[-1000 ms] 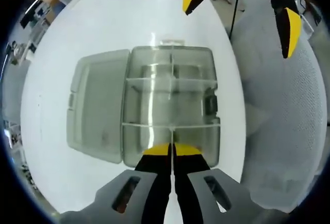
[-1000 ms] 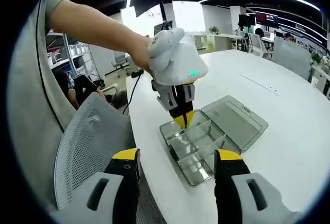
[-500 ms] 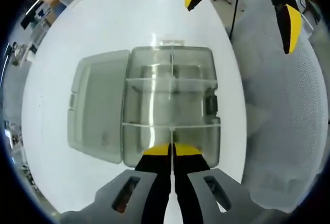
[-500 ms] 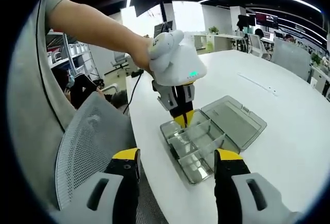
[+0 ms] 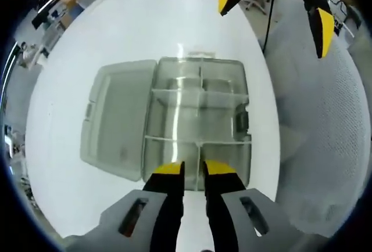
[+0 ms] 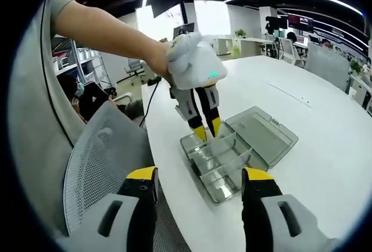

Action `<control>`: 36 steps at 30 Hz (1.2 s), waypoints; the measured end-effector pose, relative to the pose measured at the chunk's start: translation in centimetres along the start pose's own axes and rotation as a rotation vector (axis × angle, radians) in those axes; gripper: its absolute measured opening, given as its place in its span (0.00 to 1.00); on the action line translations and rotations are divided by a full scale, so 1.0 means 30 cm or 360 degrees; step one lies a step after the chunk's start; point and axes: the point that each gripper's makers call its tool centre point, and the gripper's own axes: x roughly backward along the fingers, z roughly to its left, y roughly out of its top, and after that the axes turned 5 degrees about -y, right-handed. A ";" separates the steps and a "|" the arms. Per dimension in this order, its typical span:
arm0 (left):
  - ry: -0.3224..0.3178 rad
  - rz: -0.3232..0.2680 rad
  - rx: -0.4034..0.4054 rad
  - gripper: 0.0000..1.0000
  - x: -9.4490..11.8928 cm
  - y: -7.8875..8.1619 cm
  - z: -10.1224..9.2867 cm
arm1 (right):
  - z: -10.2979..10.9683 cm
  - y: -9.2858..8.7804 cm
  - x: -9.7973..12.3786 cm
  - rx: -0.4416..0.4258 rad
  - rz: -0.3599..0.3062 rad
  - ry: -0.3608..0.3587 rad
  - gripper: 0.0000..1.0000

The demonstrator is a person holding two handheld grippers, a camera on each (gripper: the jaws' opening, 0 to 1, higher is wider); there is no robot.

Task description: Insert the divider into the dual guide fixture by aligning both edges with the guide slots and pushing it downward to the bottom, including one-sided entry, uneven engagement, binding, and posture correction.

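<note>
No lettering, label, brand, number or sign can be read in either view.

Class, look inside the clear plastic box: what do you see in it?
Inside the clear plastic box, thin clear dividers split it into compartments. Glare hides whether any compartment holds something.

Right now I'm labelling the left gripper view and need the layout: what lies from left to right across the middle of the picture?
White table → open lid lying flat → clear box with dividers → mesh chair.
</note>
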 end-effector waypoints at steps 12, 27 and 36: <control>0.0084 -0.0226 0.0106 0.21 0.108 -0.001 -0.029 | -0.011 0.003 -0.004 0.0036 0.0020 0.0015 0.55; 0.0239 -0.0514 0.0239 0.27 0.229 0.017 -0.118 | -0.036 -0.034 -0.005 0.0078 0.0073 0.0027 0.55; 0.0293 -0.0666 0.0331 0.29 0.263 0.045 -0.167 | -0.073 -0.068 -0.002 0.0104 0.0115 0.0024 0.55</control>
